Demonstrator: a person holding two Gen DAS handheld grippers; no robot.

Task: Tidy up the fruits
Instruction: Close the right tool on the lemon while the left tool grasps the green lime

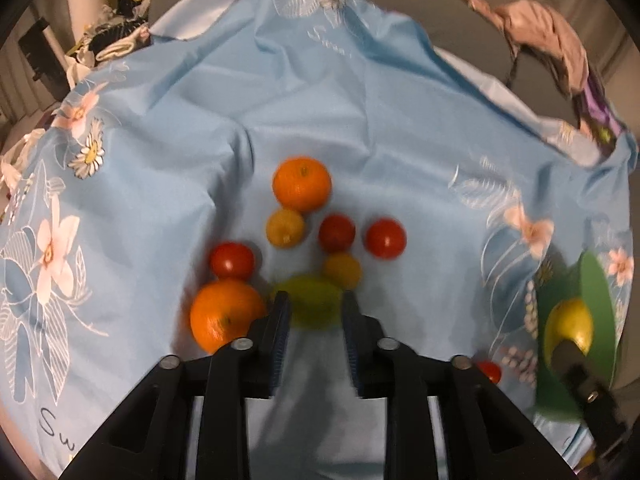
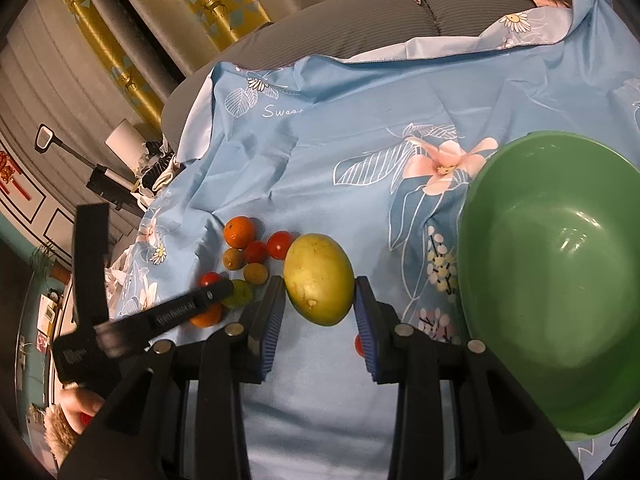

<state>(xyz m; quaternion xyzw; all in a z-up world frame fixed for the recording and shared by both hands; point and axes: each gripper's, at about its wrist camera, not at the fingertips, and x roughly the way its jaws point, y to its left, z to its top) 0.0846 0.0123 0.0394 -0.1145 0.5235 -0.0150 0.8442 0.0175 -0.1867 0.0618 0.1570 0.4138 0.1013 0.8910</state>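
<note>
My right gripper (image 2: 319,294) is shut on a large yellow-green fruit (image 2: 319,279) and holds it above the cloth, left of the empty green bowl (image 2: 560,280). In the left wrist view that fruit (image 1: 570,324) shows against the bowl (image 1: 596,320). My left gripper (image 1: 316,308) is open, its fingers on either side of a green lemon-like fruit (image 1: 314,304) on the cloth. Around it lie two oranges (image 1: 302,184) (image 1: 224,316), red tomatoes (image 1: 232,261) (image 1: 385,238) and small yellow fruits (image 1: 285,227). The pile also shows in the right wrist view (image 2: 244,254).
A blue flowered cloth (image 1: 360,120) covers the surface. One small tomato (image 1: 490,371) lies apart, near the bowl. Crumpled clothes (image 1: 548,36) lie at the far right edge, clutter (image 1: 116,36) at the far left. A grey cushion (image 2: 400,20) lies beyond the cloth.
</note>
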